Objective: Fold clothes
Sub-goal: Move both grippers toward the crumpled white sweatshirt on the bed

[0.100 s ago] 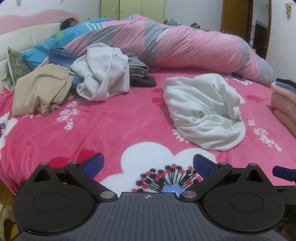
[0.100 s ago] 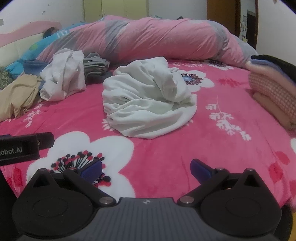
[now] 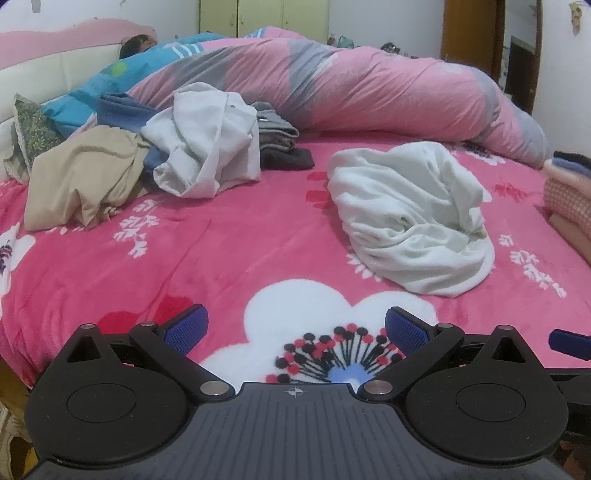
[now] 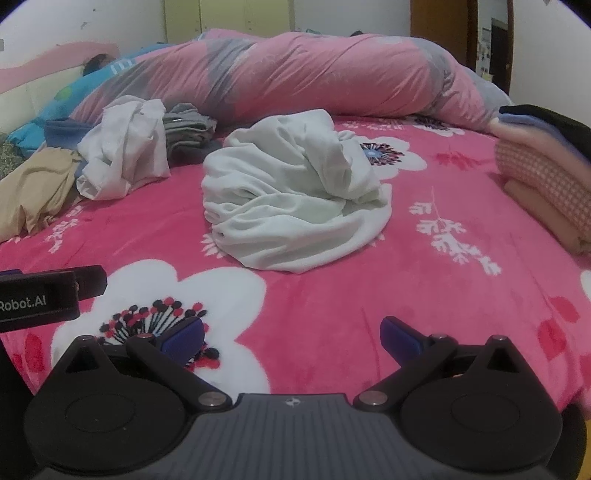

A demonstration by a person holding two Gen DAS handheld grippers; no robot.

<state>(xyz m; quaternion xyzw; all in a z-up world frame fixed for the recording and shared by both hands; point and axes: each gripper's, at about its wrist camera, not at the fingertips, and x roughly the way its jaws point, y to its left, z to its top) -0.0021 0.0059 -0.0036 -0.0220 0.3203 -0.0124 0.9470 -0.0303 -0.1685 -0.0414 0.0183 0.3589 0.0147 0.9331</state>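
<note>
Both grippers, left gripper (image 3: 295,325) and right gripper (image 4: 291,334), hover with jaws spread and empty. A crumpled white garment (image 4: 291,199) lies ahead on the pink blanket (image 4: 332,295). Pinching bunched layers could drag blanket too.

Both wrist views face the white garment (image 3: 410,218) from the bed's near edge.

Pink floral blanket (image 3: 229,236) covered the bed. A rolled pink-and-grey quilt (image 3: 369,85) lay along the blanket's far edge, a green patterned pillow (image 3: 33,129) sat at its far left corner, and yellow-green cabinet doors (image 3: 264,14) stood beyond it.
</note>
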